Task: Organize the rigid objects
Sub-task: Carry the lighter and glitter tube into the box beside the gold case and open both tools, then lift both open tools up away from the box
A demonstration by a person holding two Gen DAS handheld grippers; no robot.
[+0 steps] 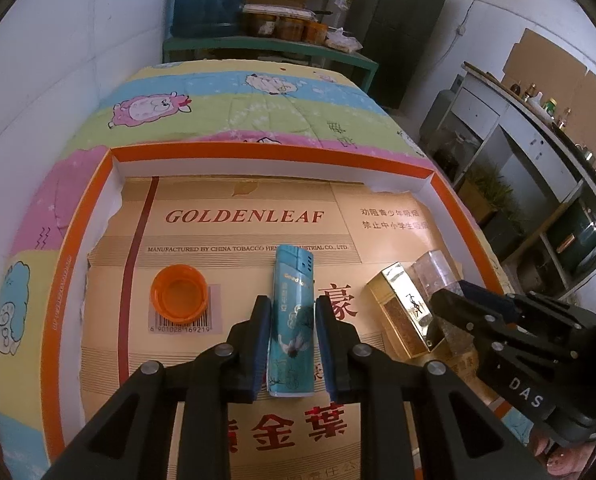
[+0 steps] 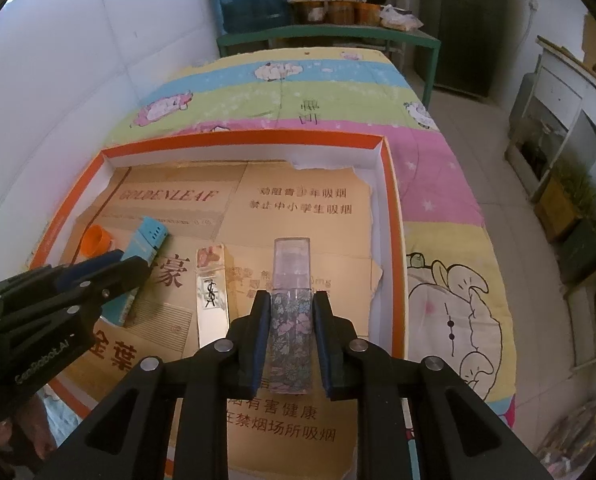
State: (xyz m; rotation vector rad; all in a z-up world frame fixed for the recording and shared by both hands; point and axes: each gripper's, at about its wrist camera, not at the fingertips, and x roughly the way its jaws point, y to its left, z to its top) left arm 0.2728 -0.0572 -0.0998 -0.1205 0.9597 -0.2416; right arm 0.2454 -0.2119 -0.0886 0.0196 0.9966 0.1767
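A teal lighter (image 1: 292, 320) lies on the cardboard in the orange-rimmed tray (image 1: 258, 154). My left gripper (image 1: 292, 312) straddles it, pads close on both sides. An orange bottle cap (image 1: 179, 295) lies to its left. A gold YSL perfume bottle (image 1: 404, 312) lies to its right. My right gripper (image 2: 290, 312) is shut on a floral spray bottle (image 2: 291, 320) with a clear cap, near the tray's right side. In the right wrist view the YSL bottle (image 2: 211, 300), the lighter (image 2: 146, 248) and the cap (image 2: 97, 240) lie to the left.
The tray sits on a bed with a cartoon-sheep quilt (image 1: 238, 120). A wall is at left. A green table (image 1: 266, 46) with a water jug and pots stands past the bed. Shelves (image 1: 538, 152) stand at right across a floor aisle.
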